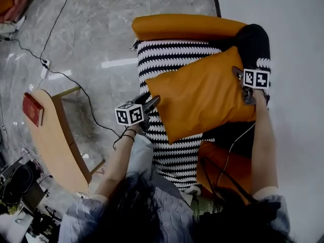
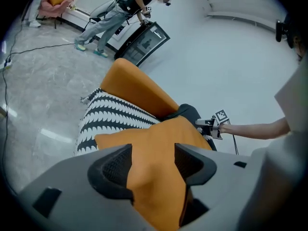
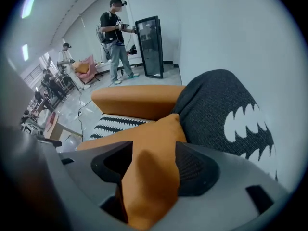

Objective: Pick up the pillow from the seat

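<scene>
Orange fabric pillow (image 1: 202,95), square, soft. It lies tilted across the seat of an armchair at centre right of the head view. It rests on the black-and-white zigzag-patterned cover (image 1: 172,59) draped over the seat, and its upper right corner leans against a dark grey knitted cushion with a white toothed pattern (image 1: 253,42).

Armchair: one orange padded armrest (image 1: 187,27) runs along the top of the frame, above the pillow.

Left gripper (image 1: 153,103): sits at the pillow's left corner, at frame centre. In the left gripper view its jaws (image 2: 151,165) stand moderately apart, with the pillow's corner (image 2: 159,143) between them. The orange fabric fills the gap, and no clamping shows.

Right gripper (image 1: 243,85): sits at the pillow's right edge, just below the dark cushion. In the right gripper view its jaws (image 3: 154,165) stand wide apart. A bunched fold of the pillow (image 3: 154,143) lies between them, close against the right-hand pad.

Surroundings:
- Grey polished stone floor (image 1: 91,24) fills the upper left.
- A curved light wooden side table (image 1: 50,135) stands at the left edge and carries a red book (image 1: 33,109).
- A black cable (image 1: 66,75) trails across the floor.
- A person (image 3: 115,37) stands beside a black glass-door cabinet (image 3: 151,47), far back in the right gripper view.
</scene>
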A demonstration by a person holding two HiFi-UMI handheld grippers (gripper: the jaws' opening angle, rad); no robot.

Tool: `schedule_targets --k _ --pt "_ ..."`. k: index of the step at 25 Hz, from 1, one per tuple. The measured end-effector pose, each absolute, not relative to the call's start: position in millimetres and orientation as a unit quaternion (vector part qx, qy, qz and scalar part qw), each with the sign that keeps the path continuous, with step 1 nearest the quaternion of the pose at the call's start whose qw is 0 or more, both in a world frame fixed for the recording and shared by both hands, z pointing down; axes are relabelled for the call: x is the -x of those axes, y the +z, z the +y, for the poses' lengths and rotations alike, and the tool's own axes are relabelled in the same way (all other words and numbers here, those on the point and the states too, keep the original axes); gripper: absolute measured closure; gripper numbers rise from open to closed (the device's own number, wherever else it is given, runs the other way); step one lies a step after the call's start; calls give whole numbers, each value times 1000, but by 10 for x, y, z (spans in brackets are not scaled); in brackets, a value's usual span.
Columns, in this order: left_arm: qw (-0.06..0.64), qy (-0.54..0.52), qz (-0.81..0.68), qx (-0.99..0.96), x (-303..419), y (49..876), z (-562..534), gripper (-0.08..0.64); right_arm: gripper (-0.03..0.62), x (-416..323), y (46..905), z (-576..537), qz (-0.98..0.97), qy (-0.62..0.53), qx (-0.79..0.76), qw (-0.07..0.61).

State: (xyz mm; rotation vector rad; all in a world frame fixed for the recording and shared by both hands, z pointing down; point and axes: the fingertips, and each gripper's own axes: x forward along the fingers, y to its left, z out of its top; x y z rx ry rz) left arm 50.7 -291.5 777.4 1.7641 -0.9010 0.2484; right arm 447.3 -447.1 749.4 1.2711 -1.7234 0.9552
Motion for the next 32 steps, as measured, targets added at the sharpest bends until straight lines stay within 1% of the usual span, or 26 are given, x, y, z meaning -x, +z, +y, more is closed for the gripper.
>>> schedule_targets --k 3,6,14,18,19,21,24,27,28,30,32 --pt "556 114 -385 -728 -508 8000 -2893 282 316 -4602 7650 -4466 -664 384 -501 401" --pt "580 121 -386 -707 -564 8240 -2835 267 299 -4675 7736 -4473 -660 408 -492 396" --pt "612 121 -376 -685 -817 8571 -2877 216 295 -4683 7923 -4498 -659 450 -461 387" --pt "621 105 -413 -657 -851 8706 -2939 216 297 -4708 8097 -4466 -646 427 -476 417" --pt "620 107 -422 -653 -842 8723 -2950 216 304 -4691 8136 -4455 -643 423 -479 423" --pt "606 131 -434 -654 -833 8731 -2955 218 354 -4651 8189 -4423 -640 418 -479 433" --pt "585 160 -456 -651 -779 8713 -2927 215 396 -4628 8202 -4378 -641 406 -475 447" --pt "625 140 -464 -612 -690 8850 -2781 151 421 -4599 8231 -4315 -641 407 -470 451" --pt "645 128 -458 -598 -687 8917 -2739 118 429 -4594 8248 -4295 -641 408 -468 452" --pt "677 112 -438 -581 -748 9010 -2706 110 443 -4602 8255 -4283 -643 405 -466 453" --pt "694 116 -414 -578 -808 9029 -2724 112 457 -4612 8225 -4294 -646 399 -471 450"
